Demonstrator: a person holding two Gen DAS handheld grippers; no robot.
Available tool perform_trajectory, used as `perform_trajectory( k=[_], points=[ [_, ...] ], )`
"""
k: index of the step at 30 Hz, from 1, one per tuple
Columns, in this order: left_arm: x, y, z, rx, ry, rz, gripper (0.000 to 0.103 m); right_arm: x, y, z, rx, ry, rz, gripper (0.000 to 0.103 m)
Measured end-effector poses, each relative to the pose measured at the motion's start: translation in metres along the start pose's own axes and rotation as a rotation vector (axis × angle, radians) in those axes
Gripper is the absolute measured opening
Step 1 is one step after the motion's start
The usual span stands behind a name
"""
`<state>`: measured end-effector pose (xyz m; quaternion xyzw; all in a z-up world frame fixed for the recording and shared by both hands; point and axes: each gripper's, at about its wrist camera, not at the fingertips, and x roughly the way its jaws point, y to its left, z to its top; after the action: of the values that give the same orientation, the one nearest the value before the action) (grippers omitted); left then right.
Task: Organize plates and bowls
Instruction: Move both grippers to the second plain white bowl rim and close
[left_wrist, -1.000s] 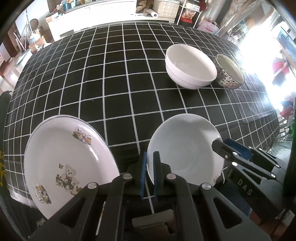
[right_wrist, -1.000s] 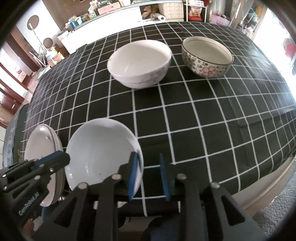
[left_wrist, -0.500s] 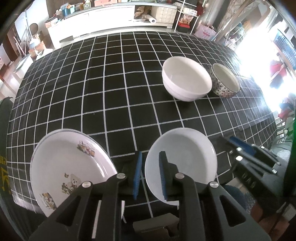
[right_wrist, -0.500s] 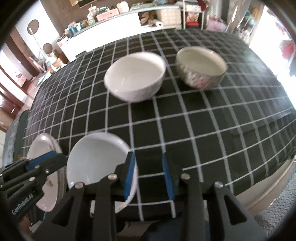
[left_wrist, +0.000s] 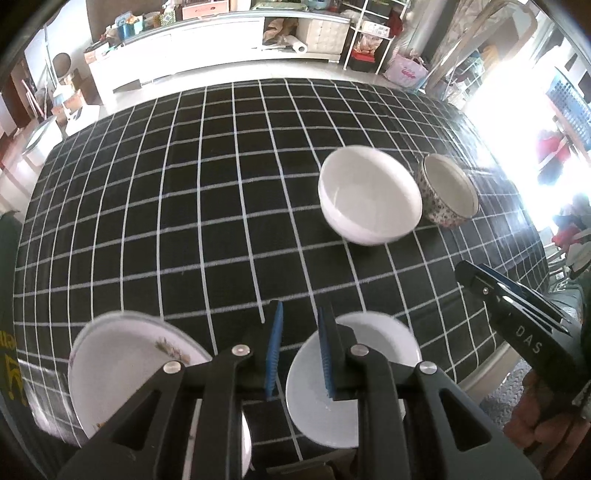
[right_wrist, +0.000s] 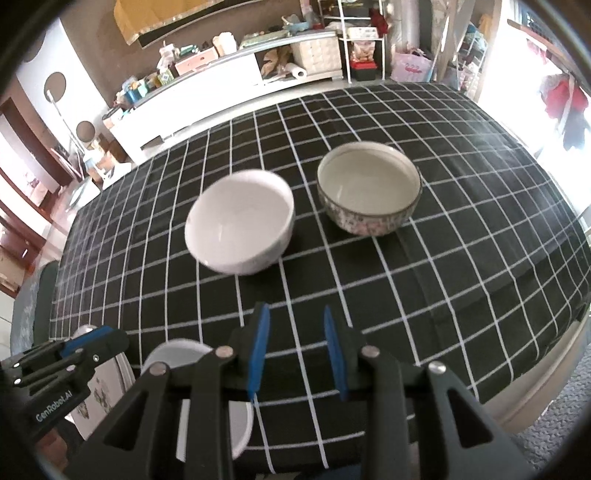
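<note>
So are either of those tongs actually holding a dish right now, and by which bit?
No. The left tongs and right tongs both stand open with nothing between them.

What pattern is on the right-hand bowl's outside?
A speckled floral print on the bowl; clearest in the right wrist view.

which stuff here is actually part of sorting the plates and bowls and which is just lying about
Part of the job:
- plain white plate
- plate with cartoon pictures
- white bowl
- floral patterned bowl

Just lying about:
- black checked tablecloth
- paper towel roll on the white cabinet
- pink bag on the floor
- metal shelf rack
</note>
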<state>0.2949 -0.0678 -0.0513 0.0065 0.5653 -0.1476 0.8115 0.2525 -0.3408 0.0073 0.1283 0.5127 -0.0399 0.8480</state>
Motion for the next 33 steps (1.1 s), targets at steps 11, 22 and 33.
perform_trajectory(
  k=[11,22,33],
  points=[
    [0.010,-0.008,0.039,0.000,0.000,-0.015,0.022,0.013,-0.003,0.035,-0.009,-0.001,0.050,0.035],
    [0.027,-0.023,0.088,-0.005,0.032,-0.052,0.022,0.039,-0.008,0.094,-0.099,0.120,0.119,0.035],
    [0.071,-0.023,0.100,-0.016,0.089,-0.052,0.017,0.078,0.001,0.105,-0.133,0.217,0.110,0.035]
  ],
)
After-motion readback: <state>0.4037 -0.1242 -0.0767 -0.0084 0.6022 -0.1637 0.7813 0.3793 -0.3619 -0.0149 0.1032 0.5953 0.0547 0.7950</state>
